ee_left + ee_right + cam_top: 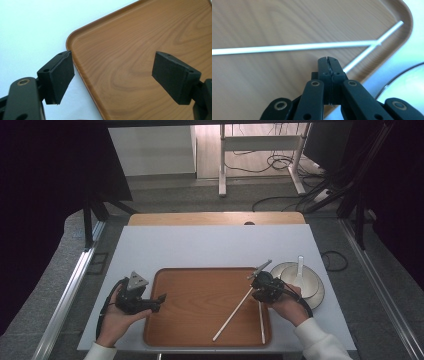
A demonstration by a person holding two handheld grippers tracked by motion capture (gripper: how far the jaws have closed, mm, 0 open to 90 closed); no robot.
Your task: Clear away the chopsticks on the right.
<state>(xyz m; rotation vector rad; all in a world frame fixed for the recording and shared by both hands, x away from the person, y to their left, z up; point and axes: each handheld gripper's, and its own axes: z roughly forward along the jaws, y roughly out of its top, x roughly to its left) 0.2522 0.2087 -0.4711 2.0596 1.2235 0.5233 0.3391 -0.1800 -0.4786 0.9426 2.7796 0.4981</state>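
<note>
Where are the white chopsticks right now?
In the high view both white chopsticks lie in the right half of the wooden tray, just below the right gripper, left of the white plates.

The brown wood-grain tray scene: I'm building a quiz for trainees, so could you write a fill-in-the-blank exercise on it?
1. Two thin white sticks lie on the brown wood-grain ____.
2. The left gripper has its jaws ____ above the tray's corner.
3. The right gripper has its jaws ____, with nothing between them.
4. The stacked white plates stand at the tray's ____ side in the high view.

Missing words: tray; open; shut; right
</note>
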